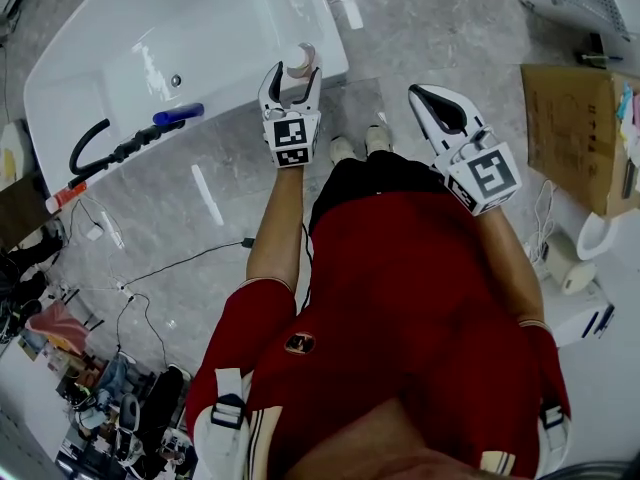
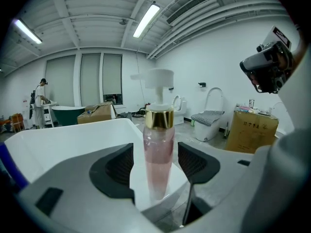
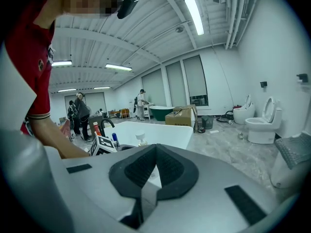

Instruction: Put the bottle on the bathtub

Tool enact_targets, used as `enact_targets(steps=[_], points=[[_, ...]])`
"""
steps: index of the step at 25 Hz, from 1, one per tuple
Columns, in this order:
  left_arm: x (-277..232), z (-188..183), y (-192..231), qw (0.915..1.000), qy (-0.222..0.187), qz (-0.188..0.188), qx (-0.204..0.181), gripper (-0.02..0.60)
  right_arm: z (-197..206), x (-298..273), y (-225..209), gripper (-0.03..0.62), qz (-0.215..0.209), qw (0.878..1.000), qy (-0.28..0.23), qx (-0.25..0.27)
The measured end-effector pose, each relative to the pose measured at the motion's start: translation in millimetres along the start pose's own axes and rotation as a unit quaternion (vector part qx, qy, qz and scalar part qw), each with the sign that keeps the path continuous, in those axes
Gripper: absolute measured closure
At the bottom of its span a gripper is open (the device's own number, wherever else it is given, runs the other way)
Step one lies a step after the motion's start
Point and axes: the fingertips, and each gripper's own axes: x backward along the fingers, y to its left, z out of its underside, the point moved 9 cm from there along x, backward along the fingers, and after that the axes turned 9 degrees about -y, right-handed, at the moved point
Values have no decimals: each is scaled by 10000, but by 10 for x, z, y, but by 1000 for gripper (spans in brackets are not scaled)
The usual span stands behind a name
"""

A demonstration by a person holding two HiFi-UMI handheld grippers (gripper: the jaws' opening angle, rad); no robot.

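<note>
A clear pink pump bottle (image 2: 158, 154) with a gold collar and white pump stands upright on the corner rim of the white bathtub (image 2: 73, 135). My left gripper (image 2: 156, 161) is open, its dark pads flanking the bottle with a small gap on each side. In the head view the pump top (image 1: 300, 63) shows between the left gripper (image 1: 292, 76) jaws at the bathtub (image 1: 200, 28) corner. My right gripper (image 1: 425, 93) is held off to the right over the floor, shut and empty. In the right gripper view its pads (image 3: 167, 171) meet, with the bottle (image 3: 141, 140) and tub (image 3: 165, 132) beyond.
A black faucet (image 1: 100, 148), a blue bottle (image 1: 178, 114) and a red-and-white tube (image 1: 65, 196) lie along the tub's near rim. Cables (image 1: 150, 278) run over the floor at left. A cardboard box (image 1: 570, 133) sits at right. Toilets (image 2: 211, 118) and people (image 3: 80, 113) stand farther off.
</note>
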Motion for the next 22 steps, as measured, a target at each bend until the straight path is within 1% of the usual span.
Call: enact_targets(steps=[6, 11, 14, 18, 22], points=[[353, -231, 14, 9997, -174, -128, -58, 311, -64, -52, 88, 597, -147, 9997, -168, -49], [706, -551, -78, 9990, -442, -79, -46, 311, -124, -91, 146, 597, -286, 9989, -353, -90], [882, -770, -155, 9975, -704, -46, 47, 314, -158, -96, 177, 597, -346, 9982, -469, -109], [1057, -1068, -244, 9938, -1084, -183, 152, 348, -243, -85, 207, 597, -422, 9967, -678, -135], [1167, -1333, -320, 9907, -1344, -82, 187, 377, -328, -60, 242, 597, -452, 9950, -873, -165]])
